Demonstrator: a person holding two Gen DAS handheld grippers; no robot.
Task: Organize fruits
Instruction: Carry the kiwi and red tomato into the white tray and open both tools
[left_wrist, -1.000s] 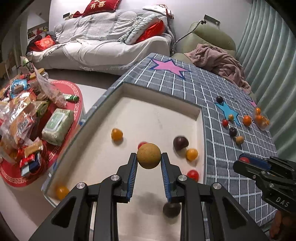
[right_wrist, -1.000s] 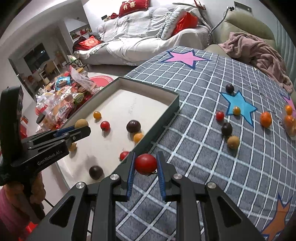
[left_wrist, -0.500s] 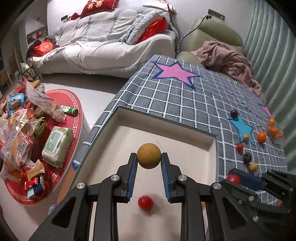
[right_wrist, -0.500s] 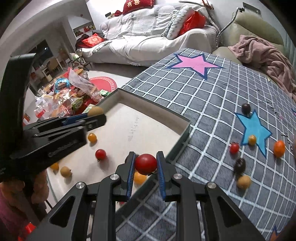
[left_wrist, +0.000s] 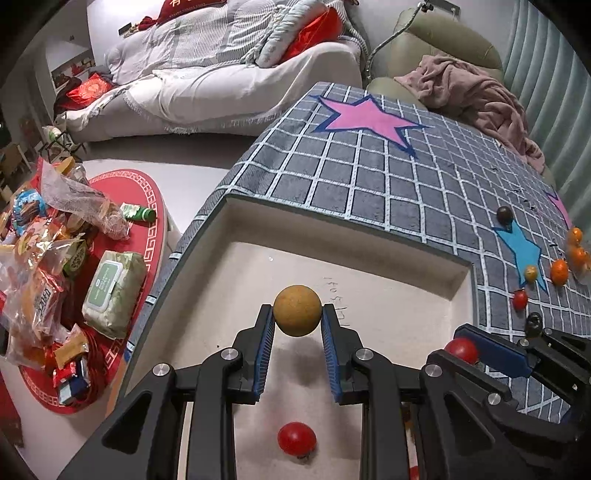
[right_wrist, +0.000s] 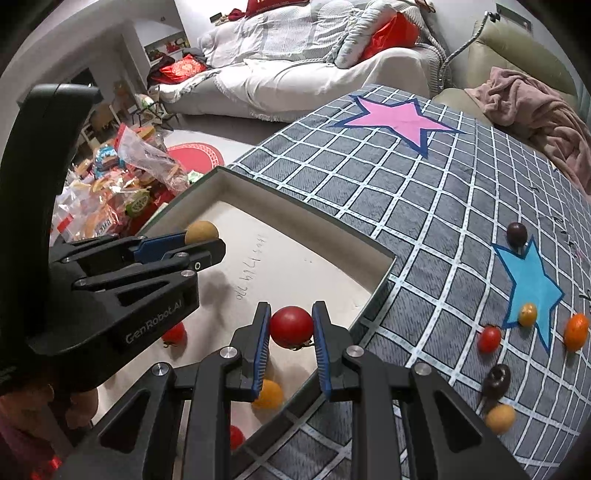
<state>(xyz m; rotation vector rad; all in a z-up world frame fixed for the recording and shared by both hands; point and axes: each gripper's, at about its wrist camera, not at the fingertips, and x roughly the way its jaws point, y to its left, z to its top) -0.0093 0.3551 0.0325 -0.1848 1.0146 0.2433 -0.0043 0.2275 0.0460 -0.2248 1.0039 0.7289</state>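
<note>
The left gripper is clamping a tan round fruit – possibly a longan – while the right gripper is pinching a cherry tomato, both over the tray.

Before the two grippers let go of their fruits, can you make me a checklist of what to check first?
1. Left gripper shut on the round tan-yellow fruit: ok.
2. Right gripper shut on the round red tomato: ok.
3. Both fruits over the shallow white box, not the grey checked cloth: ok.
4. Bare box floor beneath the tan fruit: ok; the loose red tomato lies nearer the camera.
5. Spot beneath the held tomato free: cannot tell; an orange fruit lies close by.
6. Grippers apart from each other: ok.
</note>
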